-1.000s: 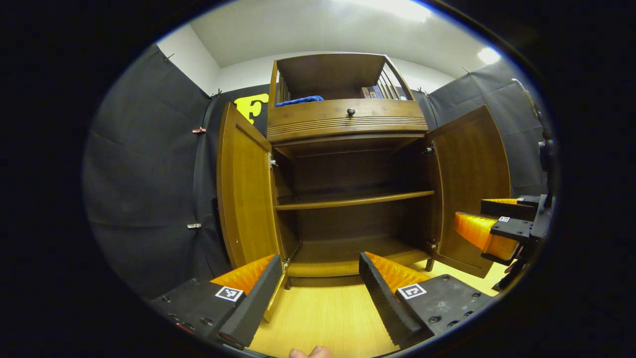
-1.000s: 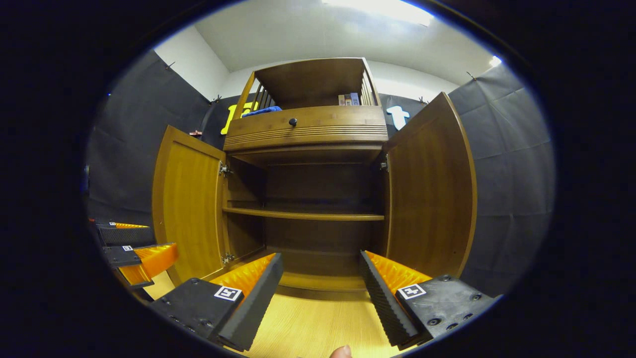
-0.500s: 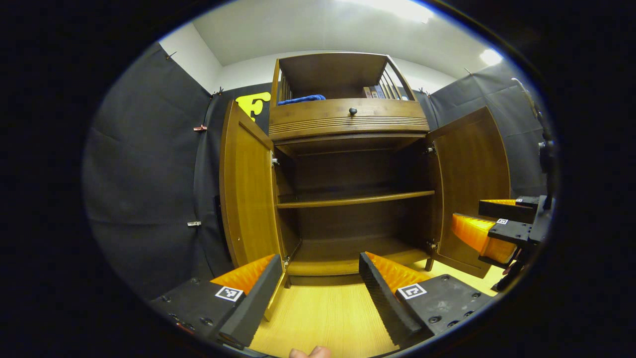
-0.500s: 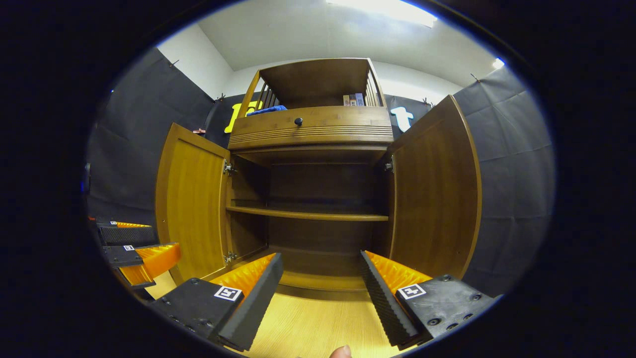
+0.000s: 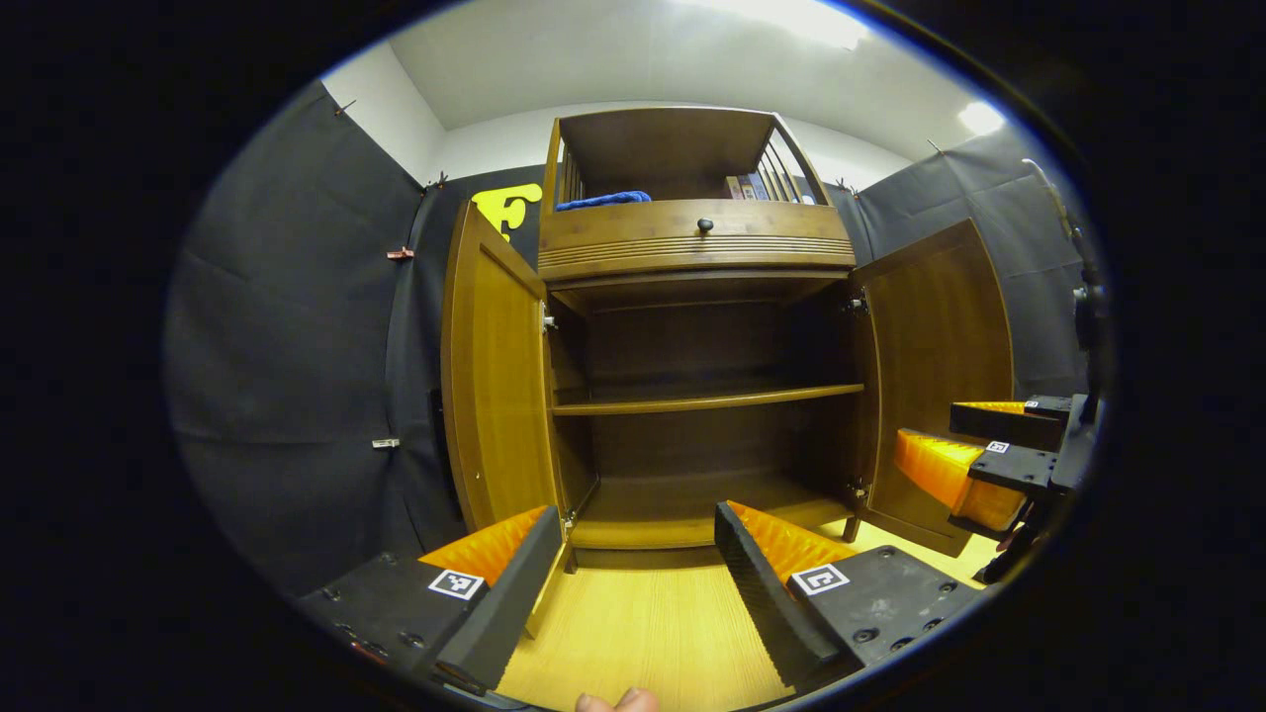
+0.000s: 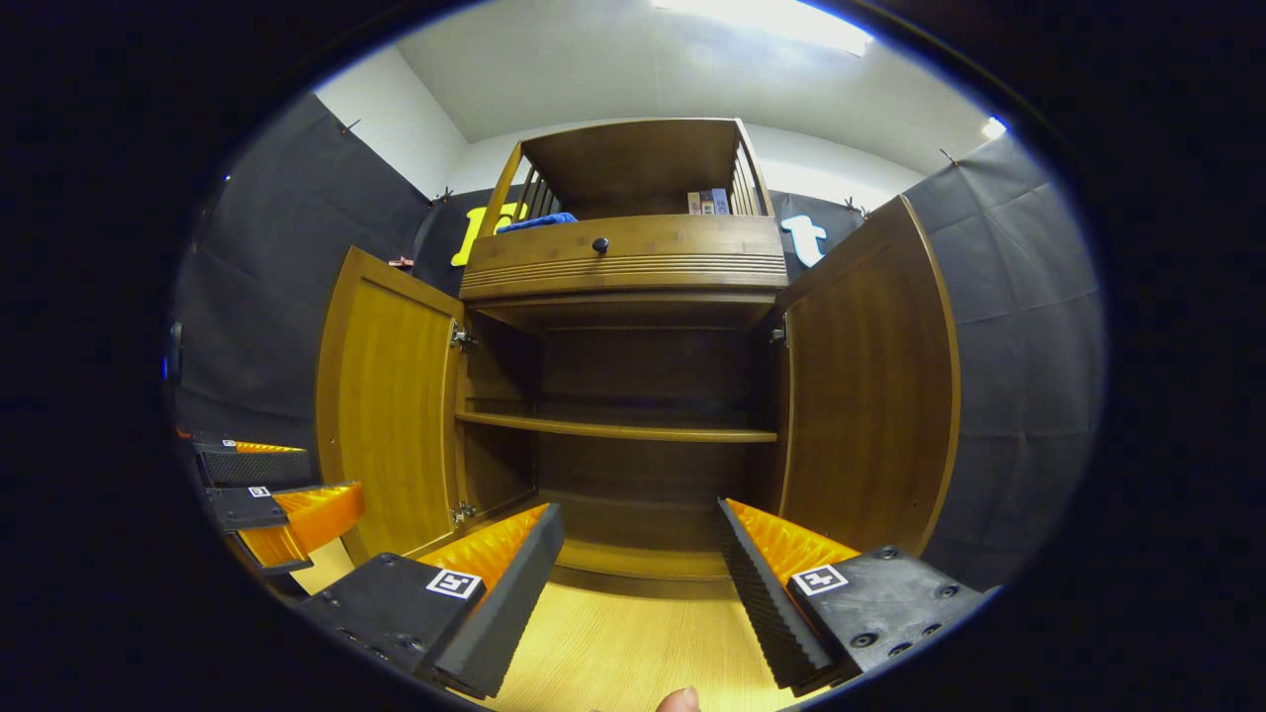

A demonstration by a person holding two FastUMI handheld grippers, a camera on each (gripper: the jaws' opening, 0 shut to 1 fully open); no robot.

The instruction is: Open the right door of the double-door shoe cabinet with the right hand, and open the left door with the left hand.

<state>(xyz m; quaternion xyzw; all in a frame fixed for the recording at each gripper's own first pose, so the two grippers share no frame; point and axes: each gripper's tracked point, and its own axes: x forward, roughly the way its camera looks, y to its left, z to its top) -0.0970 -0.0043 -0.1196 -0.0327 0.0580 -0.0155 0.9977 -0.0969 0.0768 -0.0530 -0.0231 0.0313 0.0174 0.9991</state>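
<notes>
In the left gripper view, I am looking at the shoe cabinet from low down, and both of its doors are standing open. The left door is swung out toward the black cloth wall, and the right door is angled out on the other side. Inside, a single shelf is crossing the dark middle of the cabinet. Above the doors a drawer front with a small dark knob is sitting closed, and a blue cloth is lying on the top shelf beside some books. My left gripper is hovering over the light wooden floor with its fingers spread wide, gripping nothing. The right gripper is showing at the far right edge, just in front of the right door, fingers apart.

In the right gripper view, I am seeing the cabinet again with the left door and right door both open. My right gripper is spread wide and empty, near the cabinet's base. The left gripper is sitting low at the left edge, beside the left door, fingers parted.
</notes>
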